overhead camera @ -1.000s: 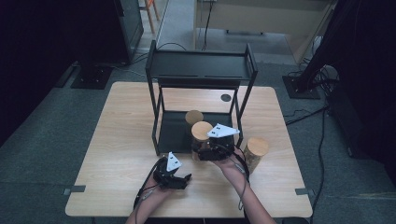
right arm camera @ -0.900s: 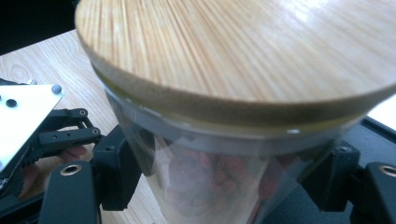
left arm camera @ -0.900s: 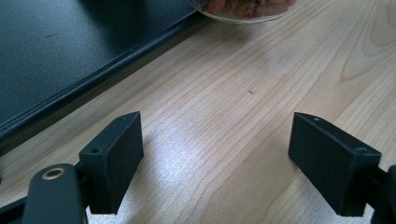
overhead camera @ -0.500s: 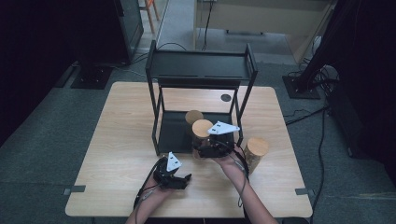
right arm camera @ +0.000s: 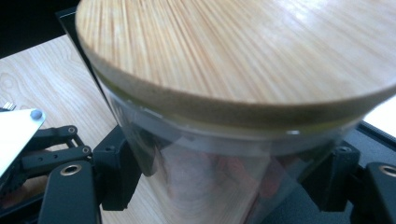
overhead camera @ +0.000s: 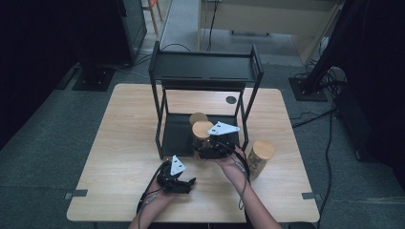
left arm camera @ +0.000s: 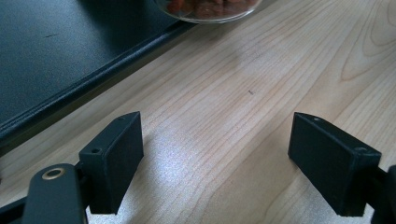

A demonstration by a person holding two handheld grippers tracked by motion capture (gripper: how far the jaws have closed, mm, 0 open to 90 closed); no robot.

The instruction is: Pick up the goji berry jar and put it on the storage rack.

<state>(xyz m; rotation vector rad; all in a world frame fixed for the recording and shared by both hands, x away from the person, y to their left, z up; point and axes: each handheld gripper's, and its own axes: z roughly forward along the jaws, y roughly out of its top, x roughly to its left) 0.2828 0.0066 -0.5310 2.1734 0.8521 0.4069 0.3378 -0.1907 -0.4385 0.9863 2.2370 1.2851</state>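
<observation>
Two grippers | right gripper (overhead camera: 206, 151) jaws clamped on glass jar (overhead camera: 202, 136) | left gripper (overhead camera: 188, 183) jaws wide apart, holding nothing

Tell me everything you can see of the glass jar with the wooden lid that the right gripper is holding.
The clear glass jar with the round, pale wooden lid is a cylinder, lid seated on its mouth, with reddish-brown contents showing blurred through the wall. In the high view it stands upright at the front edge of the black metal shelf rack's lower tray, beside a second wood-lidded jar behind it. The right gripper is shut on its glass body, one black jaw on either side.
</observation>
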